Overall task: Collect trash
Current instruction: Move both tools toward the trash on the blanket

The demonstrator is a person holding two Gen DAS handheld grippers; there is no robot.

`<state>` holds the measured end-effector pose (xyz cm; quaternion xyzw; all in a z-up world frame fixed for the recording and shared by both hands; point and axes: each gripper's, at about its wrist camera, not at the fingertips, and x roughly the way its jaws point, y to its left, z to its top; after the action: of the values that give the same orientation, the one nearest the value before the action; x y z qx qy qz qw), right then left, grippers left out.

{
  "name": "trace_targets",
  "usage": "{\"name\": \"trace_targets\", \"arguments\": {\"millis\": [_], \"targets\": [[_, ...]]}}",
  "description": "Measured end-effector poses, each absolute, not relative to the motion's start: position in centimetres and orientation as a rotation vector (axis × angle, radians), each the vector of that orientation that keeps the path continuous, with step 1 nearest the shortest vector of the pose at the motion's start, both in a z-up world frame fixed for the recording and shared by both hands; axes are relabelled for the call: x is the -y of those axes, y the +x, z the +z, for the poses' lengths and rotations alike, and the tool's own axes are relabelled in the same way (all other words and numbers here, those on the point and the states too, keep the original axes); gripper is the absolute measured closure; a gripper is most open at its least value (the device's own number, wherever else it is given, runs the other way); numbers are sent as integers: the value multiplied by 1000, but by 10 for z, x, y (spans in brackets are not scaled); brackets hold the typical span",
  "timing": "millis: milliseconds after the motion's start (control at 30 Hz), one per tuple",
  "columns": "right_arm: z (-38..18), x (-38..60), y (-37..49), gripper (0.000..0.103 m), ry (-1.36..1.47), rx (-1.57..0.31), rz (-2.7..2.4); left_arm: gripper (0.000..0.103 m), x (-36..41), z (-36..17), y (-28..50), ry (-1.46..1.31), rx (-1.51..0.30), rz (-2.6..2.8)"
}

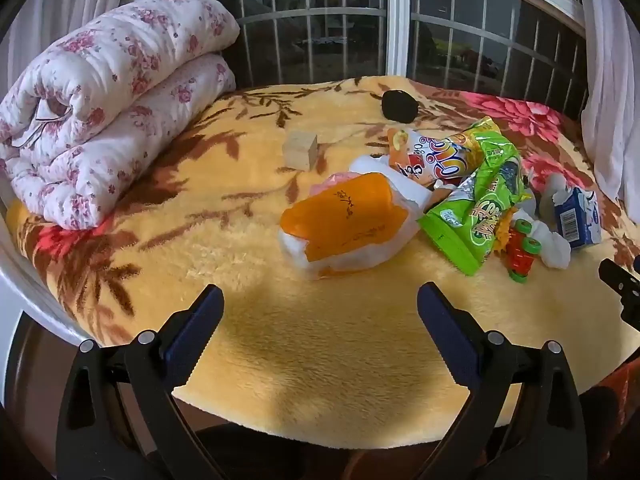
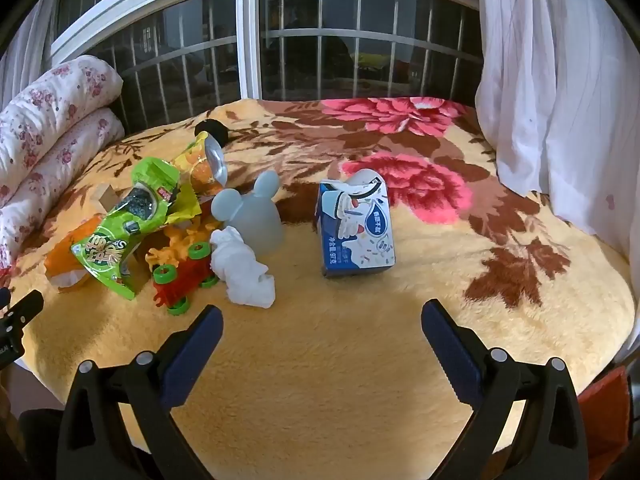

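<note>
On the yellow flowered blanket (image 1: pixel 320 340) lies a pile of trash: an orange-and-white tissue pack (image 1: pixel 344 224), a green snack bag (image 1: pixel 476 208), an orange snack bag (image 1: pixel 432 156), a blue-and-white carton (image 1: pixel 578 216) and a crumpled white tissue (image 1: pixel 554 244). My left gripper (image 1: pixel 320 312) is open and empty, a little short of the tissue pack. My right gripper (image 2: pixel 322 332) is open and empty, just short of the crumpled tissue (image 2: pixel 244 272) and the carton (image 2: pixel 356 228). The green bag (image 2: pixel 124 232) lies at the left in the right wrist view.
A red toy with green wheels (image 2: pixel 180 276), a grey mouse-eared object (image 2: pixel 254 212), a wooden block (image 1: pixel 300 150) and a black object (image 1: pixel 398 106) sit among the trash. A rolled floral quilt (image 1: pixel 108 100) lies left. A barred window (image 2: pixel 248 40) and a white curtain (image 2: pixel 560 80) stand behind.
</note>
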<state>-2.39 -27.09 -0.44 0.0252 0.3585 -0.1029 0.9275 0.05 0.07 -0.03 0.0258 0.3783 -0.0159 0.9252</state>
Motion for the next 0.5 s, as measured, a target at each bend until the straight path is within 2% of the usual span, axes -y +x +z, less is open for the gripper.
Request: {"name": "trace_targets", "arguments": {"millis": [500], "targets": [[8,287,-14,5,65,-709,-214,8,-13,-4,7,3,-796,-37]]}}
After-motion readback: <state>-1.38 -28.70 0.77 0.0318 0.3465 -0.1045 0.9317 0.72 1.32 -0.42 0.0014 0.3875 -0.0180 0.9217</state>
